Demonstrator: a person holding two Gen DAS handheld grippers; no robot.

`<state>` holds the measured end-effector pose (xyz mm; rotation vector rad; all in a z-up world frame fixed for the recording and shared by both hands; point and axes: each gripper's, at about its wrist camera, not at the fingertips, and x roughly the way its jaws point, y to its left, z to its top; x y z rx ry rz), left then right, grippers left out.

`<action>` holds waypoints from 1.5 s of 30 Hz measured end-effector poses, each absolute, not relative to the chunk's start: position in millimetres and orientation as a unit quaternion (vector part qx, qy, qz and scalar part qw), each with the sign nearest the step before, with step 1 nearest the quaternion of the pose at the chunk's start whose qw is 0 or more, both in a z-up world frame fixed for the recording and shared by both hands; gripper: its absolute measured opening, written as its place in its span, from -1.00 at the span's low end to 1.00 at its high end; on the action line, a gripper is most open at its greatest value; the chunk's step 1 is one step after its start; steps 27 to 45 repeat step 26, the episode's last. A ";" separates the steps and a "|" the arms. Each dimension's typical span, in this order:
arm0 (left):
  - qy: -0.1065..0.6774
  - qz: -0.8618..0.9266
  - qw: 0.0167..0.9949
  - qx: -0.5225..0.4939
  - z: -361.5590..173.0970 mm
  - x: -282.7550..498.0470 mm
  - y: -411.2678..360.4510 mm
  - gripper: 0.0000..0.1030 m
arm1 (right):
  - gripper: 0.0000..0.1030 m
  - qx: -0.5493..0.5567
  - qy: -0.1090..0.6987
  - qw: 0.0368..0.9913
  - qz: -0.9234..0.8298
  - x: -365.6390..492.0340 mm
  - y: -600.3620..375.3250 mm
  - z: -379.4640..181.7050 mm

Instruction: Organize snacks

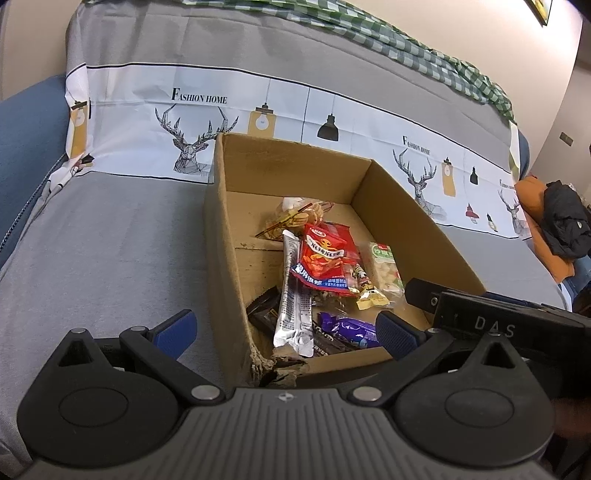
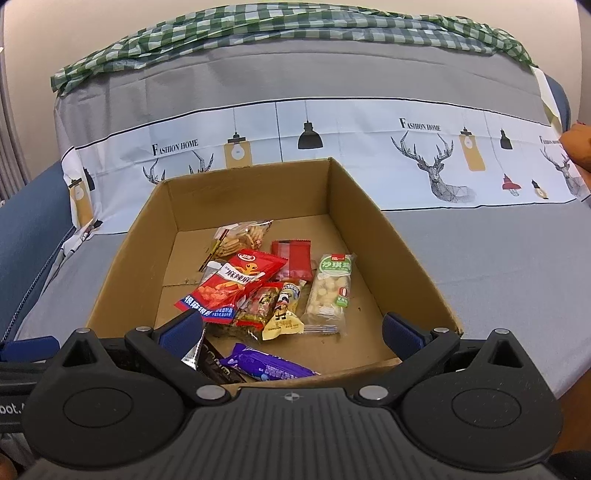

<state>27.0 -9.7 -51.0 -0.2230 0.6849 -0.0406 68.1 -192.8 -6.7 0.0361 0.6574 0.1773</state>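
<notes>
An open cardboard box [image 1: 236, 266] [image 2: 391, 236] lies on a grey bed cover and holds several snack packs. Among them are a red chilli snack bag [image 1: 325, 254] [image 2: 236, 280], a silver stick pack [image 1: 293, 295], a purple wrapper [image 1: 351, 328] [image 2: 266, 365], a green-labelled nougat bar [image 1: 386, 266] [image 2: 330, 291], a biscuit bag [image 1: 295, 218] [image 2: 240, 238] and a red square pack [image 2: 293, 258]. My left gripper [image 1: 286, 334] stands open across the box's torn near-left corner. My right gripper [image 2: 291, 328] is open at the near wall, with nothing held.
A white printed band with deer and lamps [image 1: 207, 122] [image 2: 369, 147] crosses the cover behind the box. A green checked cloth [image 2: 258, 33] lies at the back. Dark and orange clothing [image 1: 554, 225] sits at the right. The other gripper's black body [image 1: 480, 314] is close on the right.
</notes>
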 end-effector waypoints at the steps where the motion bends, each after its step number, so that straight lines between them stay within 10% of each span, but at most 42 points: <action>1: 0.336 -0.020 0.935 -0.109 -51.1 27.5 -9.9 0.99 | 0.99 0.021 0.324 0.942 0.086 68.5 -193.4 -6.8; 45: 0.323 -0.053 0.940 -0.094 -49.0 36.0 -22.6 0.99 | 0.99 0.031 0.338 0.937 0.083 78.6 -203.0 -10.6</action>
